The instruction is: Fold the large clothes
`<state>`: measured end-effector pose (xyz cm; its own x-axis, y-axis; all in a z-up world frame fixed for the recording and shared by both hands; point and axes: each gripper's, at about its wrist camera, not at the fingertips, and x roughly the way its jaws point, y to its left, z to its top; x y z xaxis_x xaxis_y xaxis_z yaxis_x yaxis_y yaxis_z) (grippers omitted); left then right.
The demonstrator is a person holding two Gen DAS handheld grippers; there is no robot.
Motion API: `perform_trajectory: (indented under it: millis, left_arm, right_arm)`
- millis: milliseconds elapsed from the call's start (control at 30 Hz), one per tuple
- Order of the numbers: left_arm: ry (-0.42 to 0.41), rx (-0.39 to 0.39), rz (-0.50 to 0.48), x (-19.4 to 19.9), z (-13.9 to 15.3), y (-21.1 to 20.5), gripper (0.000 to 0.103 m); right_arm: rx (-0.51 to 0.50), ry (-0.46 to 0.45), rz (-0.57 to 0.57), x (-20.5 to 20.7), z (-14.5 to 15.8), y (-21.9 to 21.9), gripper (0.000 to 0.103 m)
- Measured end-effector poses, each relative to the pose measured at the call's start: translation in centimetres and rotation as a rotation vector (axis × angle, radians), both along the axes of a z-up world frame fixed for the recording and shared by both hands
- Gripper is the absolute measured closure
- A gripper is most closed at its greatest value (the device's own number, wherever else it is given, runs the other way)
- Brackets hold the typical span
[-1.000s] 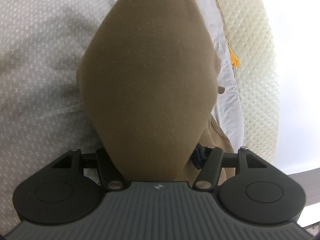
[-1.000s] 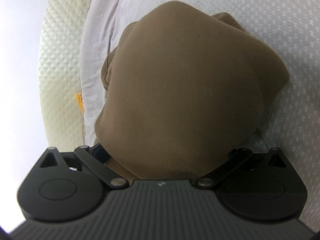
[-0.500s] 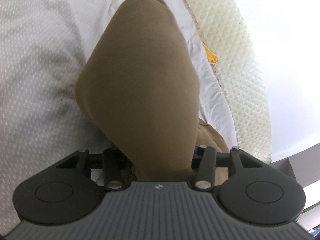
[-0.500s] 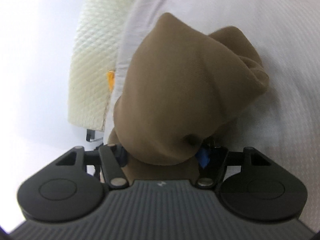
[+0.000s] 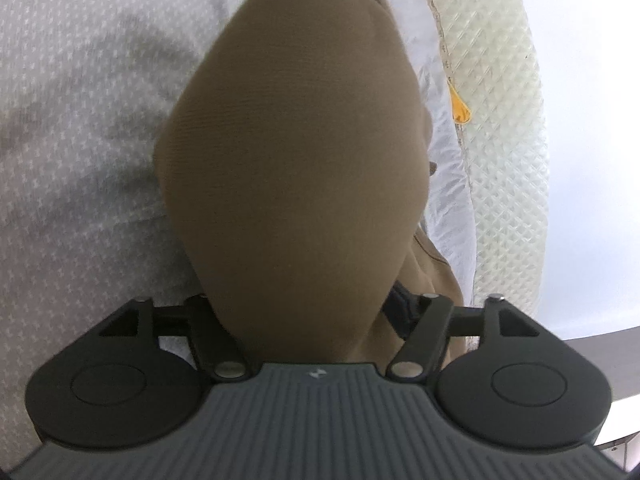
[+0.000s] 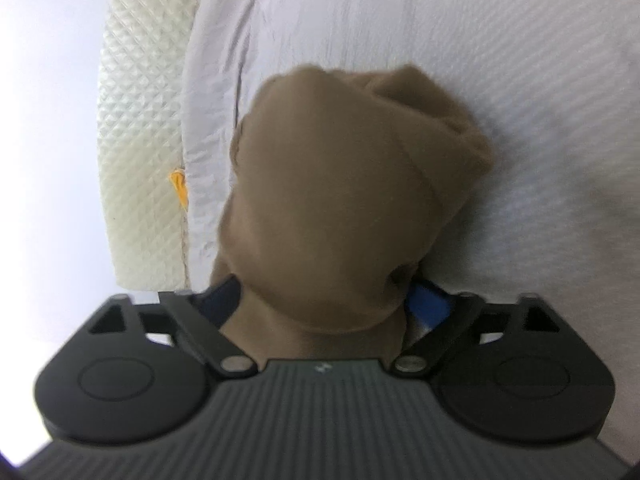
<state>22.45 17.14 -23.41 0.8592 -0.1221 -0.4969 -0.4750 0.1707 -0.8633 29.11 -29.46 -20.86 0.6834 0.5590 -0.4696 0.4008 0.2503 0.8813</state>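
The brown garment (image 5: 292, 168) is bulging up right between the left claw (image 5: 308, 312)'s arms, draping over them and hiding the fingertips; the jaws are opening, cloth bunched between them, but whether the pads are pressing I cannot tell. On the right claw (image 6: 320, 300), the same brown garment (image 6: 340, 192) is heaping forward from between the jaws, which are also opening. A blue pad (image 6: 430, 304) is peeking out beside the cloth. The grey bedsheet (image 5: 80, 120) is lying beyond and beneath.
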Motion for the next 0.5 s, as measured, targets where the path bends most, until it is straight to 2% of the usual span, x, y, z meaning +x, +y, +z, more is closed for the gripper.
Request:
perform_trajectory:
  millis: [133, 300, 333, 367, 500]
  left_arm:
    - [-0.016, -0.007, 0.0, 0.1, -0.1, -0.2, 0.02]
    - [-0.024, -0.053, 0.026, -0.7, -0.7, 0.8, 0.015]
    - [-0.021, -0.062, 0.047, -0.9, -0.9, 1.0, 0.015]
    - [-0.018, -0.071, 0.067, -1.1, -1.1, 1.3, 0.015]
    - [-0.004, -0.092, 0.104, -0.8, -2.0, 2.1, 0.017]
  right_arm:
    - [-0.082, -0.058, -0.038, -1.7, 1.7, -2.2, 0.007]
    - [-0.078, 0.018, -0.055, 0.5, 0.0, -1.2, 0.007]
    - [-0.073, 0.037, -0.069, 1.1, -0.5, -1.2, 0.006]
    - [-0.05, 0.046, -0.077, 1.8, -0.9, -1.2, 0.0]
    - [0.076, 0.061, -0.08, 4.1, -3.4, -0.3, 0.0]
